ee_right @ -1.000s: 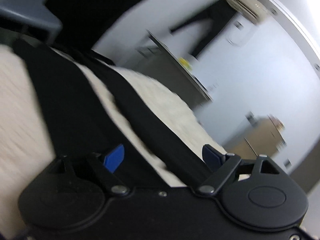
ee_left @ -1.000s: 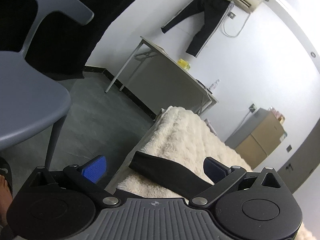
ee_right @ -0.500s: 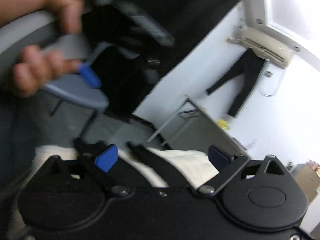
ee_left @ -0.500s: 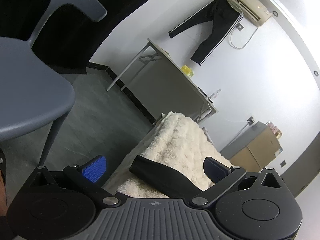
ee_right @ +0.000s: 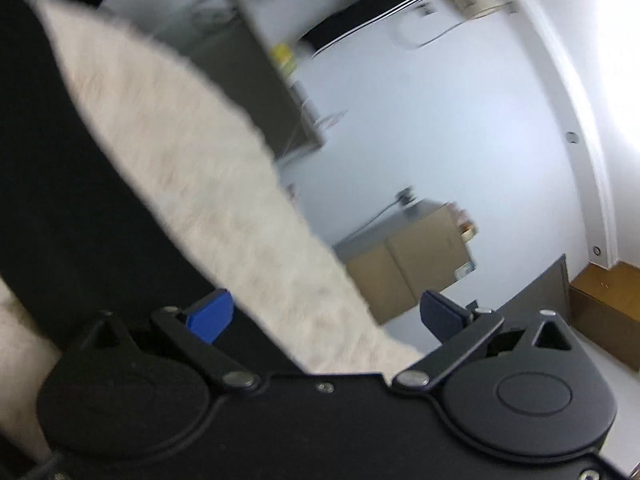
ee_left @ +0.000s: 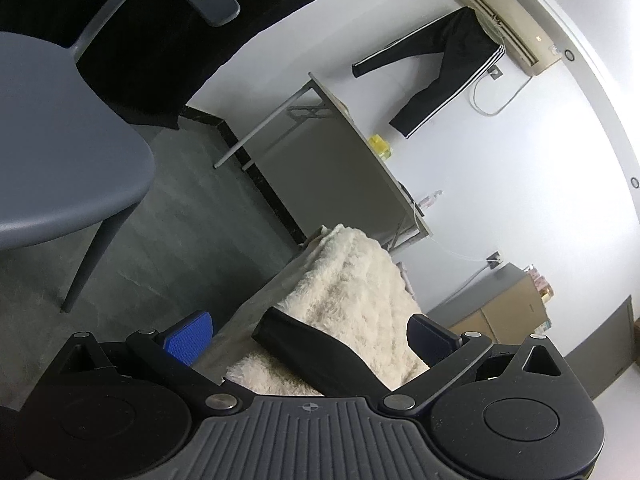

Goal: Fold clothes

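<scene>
A black garment (ee_left: 308,350) lies across a cream fluffy blanket (ee_left: 352,280); in the left wrist view one narrow end of it shows between the fingers. My left gripper (ee_left: 310,334) hangs open above that end, holding nothing. In the blurred right wrist view the black garment (ee_right: 72,184) fills the left side over the cream blanket (ee_right: 208,184). My right gripper (ee_right: 326,314) is open above the cloth's edge, with nothing between its blue pads (ee_right: 210,314).
A grey chair (ee_left: 60,160) stands at the left on a dark floor. A grey table (ee_left: 344,160) lines the white wall, and black trousers (ee_left: 448,68) hang under an air conditioner. A tan cabinet (ee_left: 504,308) sits at the right.
The left gripper has tilted up and drawn back a little, still open. The right gripper has swung fast from the chair and hand back down over the black garment.
</scene>
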`<state>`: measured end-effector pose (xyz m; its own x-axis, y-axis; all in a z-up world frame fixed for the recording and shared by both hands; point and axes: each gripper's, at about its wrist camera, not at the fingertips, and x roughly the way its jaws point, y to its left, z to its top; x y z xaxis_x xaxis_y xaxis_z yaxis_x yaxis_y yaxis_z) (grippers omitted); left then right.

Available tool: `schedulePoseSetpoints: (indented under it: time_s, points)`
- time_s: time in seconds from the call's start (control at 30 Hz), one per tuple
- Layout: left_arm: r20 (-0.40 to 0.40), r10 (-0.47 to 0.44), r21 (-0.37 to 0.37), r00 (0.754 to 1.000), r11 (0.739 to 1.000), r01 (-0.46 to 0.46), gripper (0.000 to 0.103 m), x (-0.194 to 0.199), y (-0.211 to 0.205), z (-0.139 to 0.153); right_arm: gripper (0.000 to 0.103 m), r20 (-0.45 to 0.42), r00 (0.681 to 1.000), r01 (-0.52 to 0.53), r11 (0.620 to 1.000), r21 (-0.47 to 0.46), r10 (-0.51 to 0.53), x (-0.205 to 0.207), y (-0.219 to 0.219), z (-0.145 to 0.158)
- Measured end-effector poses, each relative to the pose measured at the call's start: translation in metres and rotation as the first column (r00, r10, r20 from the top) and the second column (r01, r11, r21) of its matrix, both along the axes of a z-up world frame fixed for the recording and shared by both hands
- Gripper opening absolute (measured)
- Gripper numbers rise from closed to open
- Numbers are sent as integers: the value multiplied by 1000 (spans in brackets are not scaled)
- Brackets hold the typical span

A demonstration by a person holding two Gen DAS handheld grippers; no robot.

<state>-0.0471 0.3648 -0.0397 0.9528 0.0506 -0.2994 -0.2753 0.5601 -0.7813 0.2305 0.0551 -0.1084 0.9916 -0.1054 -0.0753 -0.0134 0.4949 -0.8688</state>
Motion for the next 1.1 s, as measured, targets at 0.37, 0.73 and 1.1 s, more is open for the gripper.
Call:
schedulePoseSetpoints:
  time_s: [0.37, 0.73, 1.1]
  points:
    - [125, 145, -124, 982, 984, -129, 103, -24, 27, -12, 92, -116, 897, -437, 893, -102, 426, -74, 239, -13]
    - [116, 109, -101, 987, 990, -97, 103, -21, 30, -6, 103, -96, 925, -374, 925, -70, 367, -70, 122, 43]
    - [58, 31, 6, 998, 999, -32, 103, -8, 9, 3, 103, -47, 999, 17, 996, -83, -21, -19, -209, 79]
